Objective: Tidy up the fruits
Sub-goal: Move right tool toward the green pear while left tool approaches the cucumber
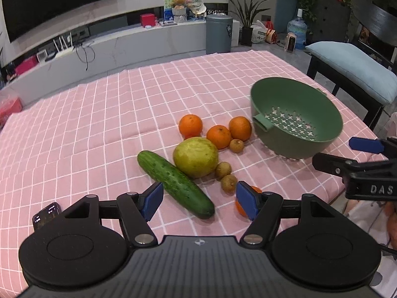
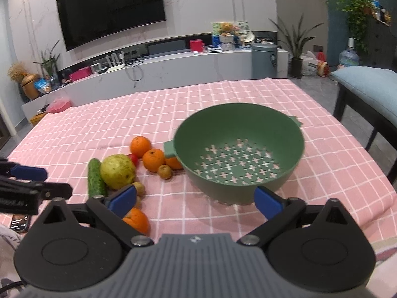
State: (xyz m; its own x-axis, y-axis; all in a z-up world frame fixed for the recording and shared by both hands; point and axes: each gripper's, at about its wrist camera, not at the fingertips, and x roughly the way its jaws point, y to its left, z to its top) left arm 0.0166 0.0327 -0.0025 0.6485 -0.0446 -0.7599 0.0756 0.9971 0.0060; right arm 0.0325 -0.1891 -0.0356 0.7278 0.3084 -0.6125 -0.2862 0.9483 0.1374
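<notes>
Left gripper (image 1: 199,202): fingers apart, nothing clamped; near end of cucumber (image 1: 175,182) lies between them, pads clear of it. Right gripper (image 2: 196,201): fingers wide apart, nothing held, hovering at near wall of green colander (image 2: 239,126), which sits tilted on the pink checked tablecloth (image 1: 86,114). Fruit cluster just left of colander: guava (image 1: 196,156), three oranges (image 1: 218,136), small brown fruits (image 1: 223,170); fourth orange (image 2: 137,219) nearest table edge. Far half of cloth bare. Chair (image 1: 357,74) right of table.
</notes>
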